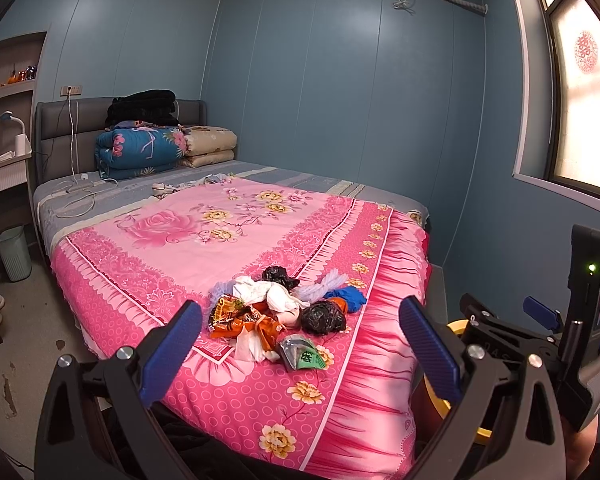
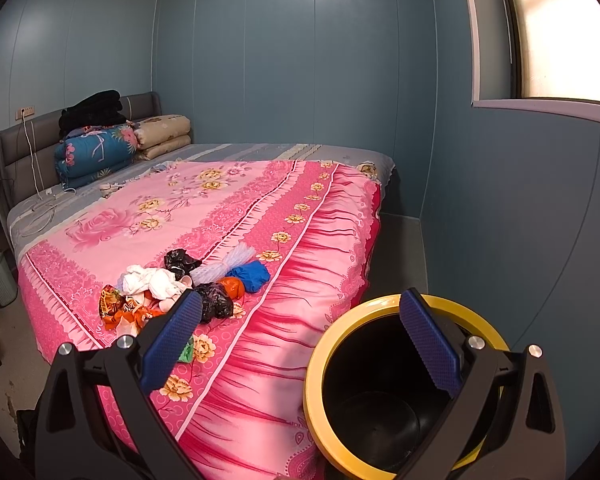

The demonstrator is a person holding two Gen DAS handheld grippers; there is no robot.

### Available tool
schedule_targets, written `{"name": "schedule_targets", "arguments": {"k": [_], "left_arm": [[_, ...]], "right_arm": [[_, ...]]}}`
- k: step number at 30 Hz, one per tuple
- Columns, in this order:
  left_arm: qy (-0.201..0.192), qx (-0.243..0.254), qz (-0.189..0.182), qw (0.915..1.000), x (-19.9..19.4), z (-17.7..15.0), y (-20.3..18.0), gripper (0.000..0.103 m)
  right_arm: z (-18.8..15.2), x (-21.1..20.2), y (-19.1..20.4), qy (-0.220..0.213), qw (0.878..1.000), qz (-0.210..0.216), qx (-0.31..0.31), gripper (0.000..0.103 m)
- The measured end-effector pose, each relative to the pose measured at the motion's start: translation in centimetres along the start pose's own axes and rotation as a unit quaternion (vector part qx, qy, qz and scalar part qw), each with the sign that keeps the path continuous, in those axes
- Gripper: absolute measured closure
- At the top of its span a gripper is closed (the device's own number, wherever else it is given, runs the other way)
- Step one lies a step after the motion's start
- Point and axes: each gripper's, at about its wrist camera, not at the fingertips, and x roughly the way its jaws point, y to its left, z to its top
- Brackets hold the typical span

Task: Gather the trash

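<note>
A pile of trash (image 1: 280, 312) lies near the foot corner of the pink flowered bed cover (image 1: 228, 236): an orange wrapper (image 1: 240, 320), white crumpled bags (image 1: 268, 294), two black bags (image 1: 322, 318), a blue glove (image 1: 348, 296) and a green packet (image 1: 306, 358). My left gripper (image 1: 300, 344) hangs open just short of the pile, nothing between its fingers. A black bin with a yellow rim (image 2: 384, 392) stands on the floor beside the bed. My right gripper (image 2: 300, 344) is open above the bin's mouth. The same pile (image 2: 180, 288) shows left of it.
Folded quilts (image 1: 148, 148) and dark clothes are stacked at the headboard, with cables (image 1: 76, 192) on the grey sheet. A pale bin (image 1: 14, 252) stands on the floor at the bed's left. The other gripper's body (image 1: 572, 328) sits at the right. A blue wall runs close behind the bed.
</note>
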Motion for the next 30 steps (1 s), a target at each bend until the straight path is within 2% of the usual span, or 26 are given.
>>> {"name": "schedule_targets", "arguments": {"k": [30], "left_arm": [[0.002, -0.011, 0.003, 0.9999, 0.21, -0.12, 0.39, 0.008]], "right_arm": [[-0.10, 0.47, -0.15, 0.006, 1.000, -0.009, 0.001, 0.008]]}}
